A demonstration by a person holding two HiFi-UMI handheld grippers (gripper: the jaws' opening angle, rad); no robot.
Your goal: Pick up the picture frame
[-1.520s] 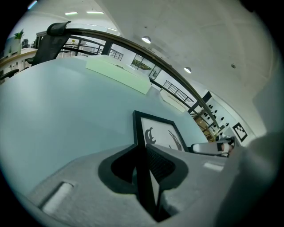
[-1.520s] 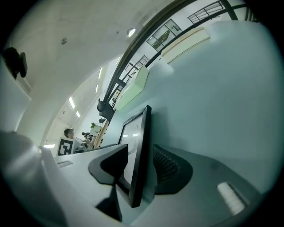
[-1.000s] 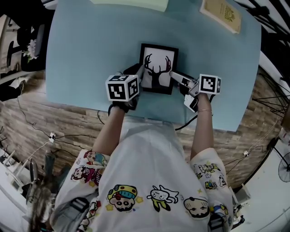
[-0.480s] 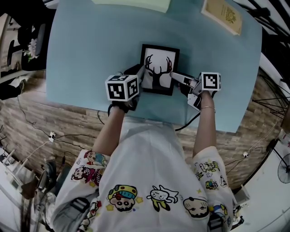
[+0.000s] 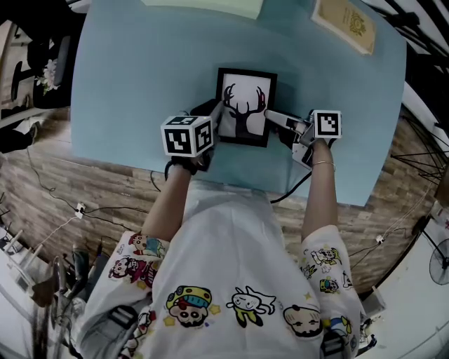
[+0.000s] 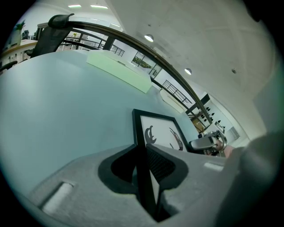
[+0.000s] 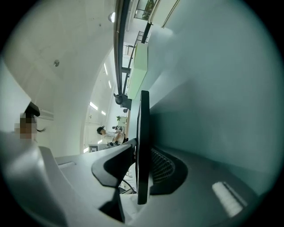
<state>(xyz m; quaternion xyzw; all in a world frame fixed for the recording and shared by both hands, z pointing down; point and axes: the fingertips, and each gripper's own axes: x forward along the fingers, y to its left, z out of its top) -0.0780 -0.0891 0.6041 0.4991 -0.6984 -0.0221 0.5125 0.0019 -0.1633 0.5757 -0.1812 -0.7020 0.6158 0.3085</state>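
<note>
Head view: a book (image 5: 342, 23) and green pad (image 5: 203, 5) lie beyond the picture frame (image 5: 245, 105).

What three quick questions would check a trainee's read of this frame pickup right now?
1. True or false: the picture frame shows a flower.
2. Which edge of the frame does the left gripper grip? A near, B left, C far.
3. What stands between the right gripper's jaws?
Key: 1 false, it shows an antlered deer. 2 B. 3 the frame's right edge; those jaws have just been closing on it.
</note>
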